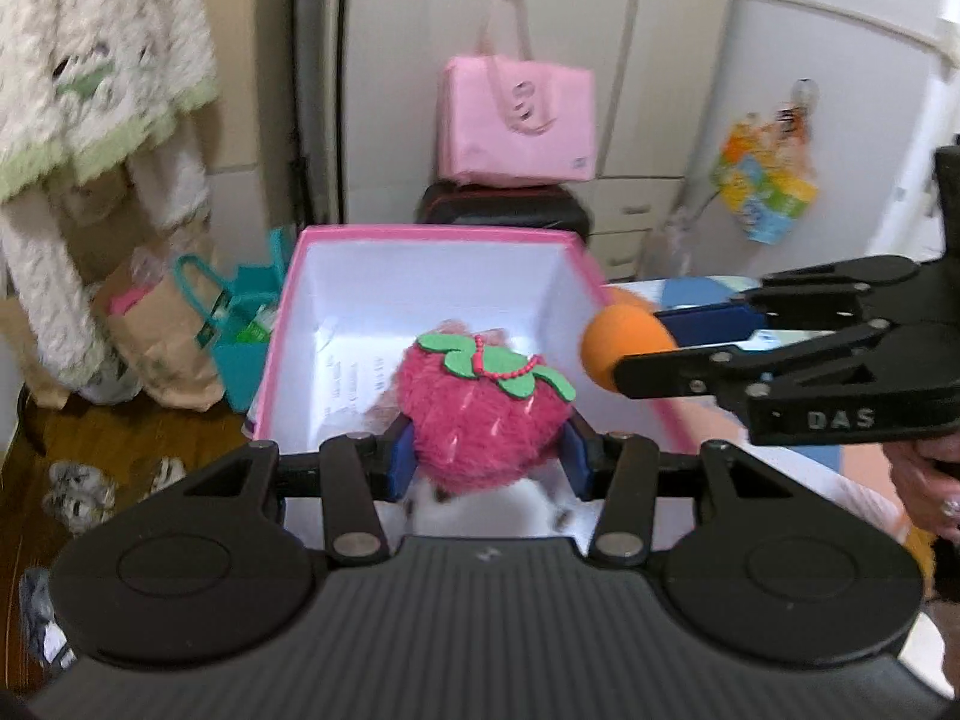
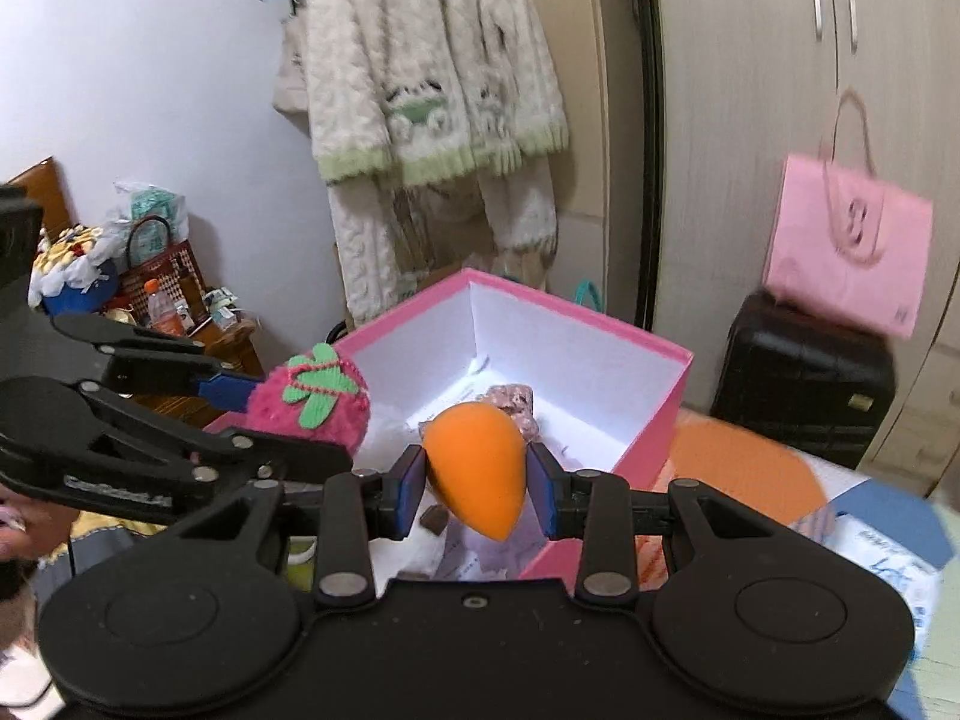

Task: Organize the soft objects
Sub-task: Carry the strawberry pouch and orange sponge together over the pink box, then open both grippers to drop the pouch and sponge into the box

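Left gripper [image 1: 489, 450] pinches the plush strawberry [image 1: 480, 402] above the open pink box [image 1: 432, 234]; right gripper [image 2: 477, 486] pinches the orange sponge [image 2: 477, 468] over the same box's near rim.

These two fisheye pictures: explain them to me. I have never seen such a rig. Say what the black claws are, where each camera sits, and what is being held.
A person holds a two-finger gripper in each hand; a camera on each looks along its fingers. The left wrist view shows the left gripper shut on a fuzzy pink strawberry plush. The right wrist view shows the right gripper shut on an orange egg-shaped sponge. Each gripper also shows from the side in the other's picture. Both hang at an open pink box with white walls, with papers and a small pinkish thing inside. Behind are a pink bag on a black suitcase.
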Action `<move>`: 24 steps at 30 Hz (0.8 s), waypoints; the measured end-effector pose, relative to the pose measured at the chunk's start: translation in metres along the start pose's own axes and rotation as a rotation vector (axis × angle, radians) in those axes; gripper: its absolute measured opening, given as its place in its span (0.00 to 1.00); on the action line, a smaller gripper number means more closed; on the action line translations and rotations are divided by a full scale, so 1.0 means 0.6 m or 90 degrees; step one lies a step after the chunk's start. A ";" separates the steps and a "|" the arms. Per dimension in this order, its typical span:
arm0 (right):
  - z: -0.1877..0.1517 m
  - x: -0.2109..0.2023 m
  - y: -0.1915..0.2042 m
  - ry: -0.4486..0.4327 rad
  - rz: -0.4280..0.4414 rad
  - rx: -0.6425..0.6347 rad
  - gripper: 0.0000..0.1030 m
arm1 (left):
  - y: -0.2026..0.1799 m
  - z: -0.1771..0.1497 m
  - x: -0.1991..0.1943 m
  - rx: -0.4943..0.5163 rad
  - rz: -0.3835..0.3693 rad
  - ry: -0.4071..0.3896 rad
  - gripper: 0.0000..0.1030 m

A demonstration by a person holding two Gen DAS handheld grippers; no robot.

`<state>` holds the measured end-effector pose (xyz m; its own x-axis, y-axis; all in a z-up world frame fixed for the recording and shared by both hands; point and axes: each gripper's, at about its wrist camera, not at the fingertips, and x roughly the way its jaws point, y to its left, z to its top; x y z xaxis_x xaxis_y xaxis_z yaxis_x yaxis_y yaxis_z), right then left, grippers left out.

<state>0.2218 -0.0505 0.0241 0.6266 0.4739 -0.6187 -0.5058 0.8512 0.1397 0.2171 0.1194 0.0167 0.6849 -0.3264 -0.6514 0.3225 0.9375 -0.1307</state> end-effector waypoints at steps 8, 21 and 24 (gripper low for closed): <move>0.029 0.093 -0.019 0.059 -0.057 -0.054 0.41 | 0.038 0.044 0.094 -0.026 0.022 0.075 0.46; 0.050 0.149 -0.024 0.090 -0.118 -0.126 0.48 | 0.047 0.068 0.149 -0.023 0.072 0.100 0.56; 0.046 0.142 -0.017 0.086 -0.134 -0.134 0.61 | 0.046 0.066 0.135 -0.021 0.068 0.092 0.61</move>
<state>0.2964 -0.0126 -0.0087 0.6526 0.2464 -0.7165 -0.4940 0.8554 -0.1558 0.3075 0.1138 -0.0102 0.6118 -0.2065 -0.7636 0.2297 0.9701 -0.0783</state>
